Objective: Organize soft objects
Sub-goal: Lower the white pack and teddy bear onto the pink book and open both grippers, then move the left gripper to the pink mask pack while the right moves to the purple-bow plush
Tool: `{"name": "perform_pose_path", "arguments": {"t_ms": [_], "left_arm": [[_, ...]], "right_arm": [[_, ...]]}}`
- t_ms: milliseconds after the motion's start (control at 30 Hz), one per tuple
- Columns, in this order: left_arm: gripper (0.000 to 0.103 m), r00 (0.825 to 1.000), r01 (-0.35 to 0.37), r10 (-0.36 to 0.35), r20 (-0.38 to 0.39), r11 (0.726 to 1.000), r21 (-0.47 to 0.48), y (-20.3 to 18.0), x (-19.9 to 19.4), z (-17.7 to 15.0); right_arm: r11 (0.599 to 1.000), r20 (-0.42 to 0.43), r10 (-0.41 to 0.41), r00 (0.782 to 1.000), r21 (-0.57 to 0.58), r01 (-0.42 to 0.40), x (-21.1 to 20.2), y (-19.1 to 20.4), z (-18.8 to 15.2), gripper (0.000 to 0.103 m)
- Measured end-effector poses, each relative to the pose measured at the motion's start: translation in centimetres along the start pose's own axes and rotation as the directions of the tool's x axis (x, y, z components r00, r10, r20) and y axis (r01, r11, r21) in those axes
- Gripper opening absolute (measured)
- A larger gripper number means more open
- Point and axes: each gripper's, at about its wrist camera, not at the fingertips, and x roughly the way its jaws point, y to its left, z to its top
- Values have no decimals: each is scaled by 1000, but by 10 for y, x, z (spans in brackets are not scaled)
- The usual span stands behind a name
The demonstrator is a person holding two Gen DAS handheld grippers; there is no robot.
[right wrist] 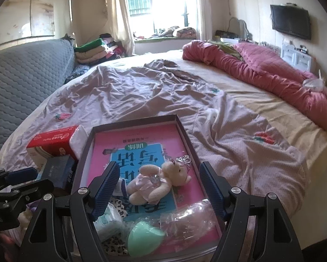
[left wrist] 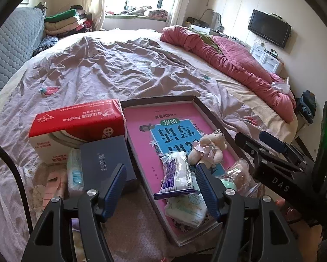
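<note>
on the bed (right wrist: 239, 113) with its rumpled lilac sheet sits the shallow dark-rimmed box tray (right wrist: 186, 135), glossy pink book cover as its floor; red tissue carton (left wrist: 76, 120) just left of it, stiff and boxy; inside the tray the plush bear (right wrist: 156, 181) lies on its side, long axis running across, head to the right, fuzzy and squashy, dead ahead between my right claw (right wrist: 161, 185) fingers, so right is nearer i reckon; crinkly wipes packet (left wrist: 178, 172) sits by the left claw (left wrist: 161, 185); both claws stand wide apart, gripping nothing; smooth mint sponge (right wrist: 144, 238) nearest me
</note>
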Motion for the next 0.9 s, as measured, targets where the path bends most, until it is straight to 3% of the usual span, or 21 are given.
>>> {"name": "perform_pose_path", "arguments": {"t_ms": [500, 900], "left_arm": [[65, 998, -40, 40, 41, 999, -4, 10, -40, -3], [65, 987, -122, 130, 97, 989, -83, 57, -85, 1]], "right_arm": [[1000, 66, 25, 998, -1, -25, -32, 10, 14, 77], [998, 106, 66, 992, -14, -65, -57, 23, 22, 77]]}}
